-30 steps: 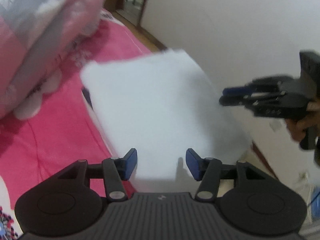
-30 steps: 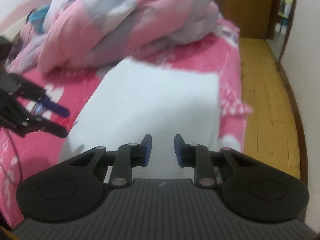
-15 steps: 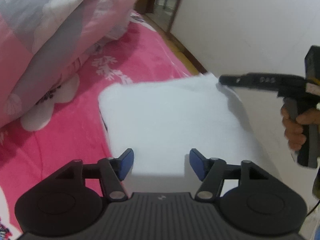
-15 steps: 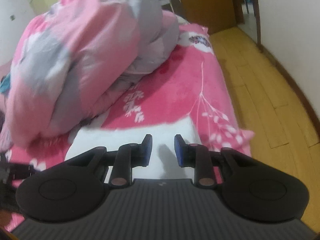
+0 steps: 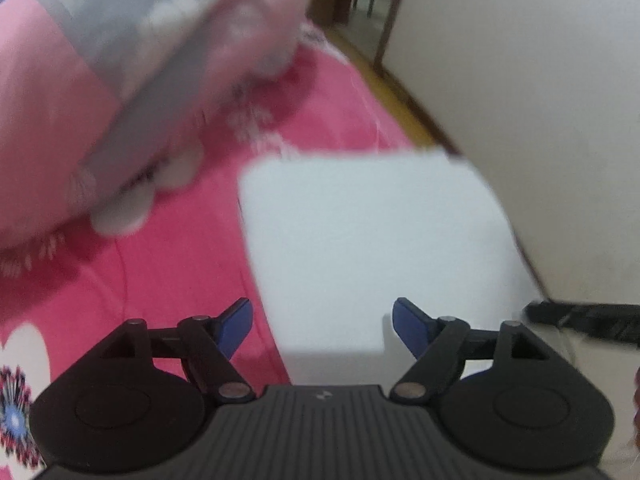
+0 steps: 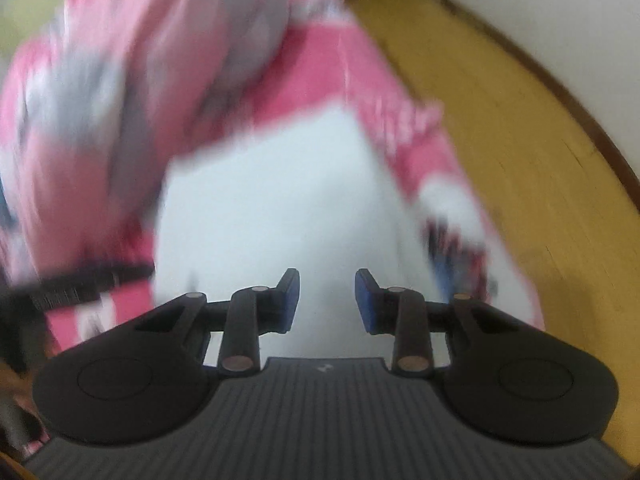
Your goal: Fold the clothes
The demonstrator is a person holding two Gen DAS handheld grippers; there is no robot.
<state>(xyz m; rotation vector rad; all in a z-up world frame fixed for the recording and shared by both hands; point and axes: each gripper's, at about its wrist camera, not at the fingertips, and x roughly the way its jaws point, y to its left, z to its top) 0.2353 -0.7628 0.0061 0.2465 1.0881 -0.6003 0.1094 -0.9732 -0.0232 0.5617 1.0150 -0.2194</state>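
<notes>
White folded cloth lies on the pink bedspread beyond the left gripper, jaws just spreading wide and empty, while the blurred right-wrist view shows the right gripper parting slightly over it, quilt smeared behind.

Both cameras ride on hand-held grippers and look steeply down along their own fingers at the bed, from close above it. The left wrist view faces along the bed's right-hand edge, toward a white wall. The right wrist view, badly blurred, faces up the bed with the wooden floor beyond the bed's right edge. Both share the folded white garment and the pink-grey quilt behind it.
</notes>
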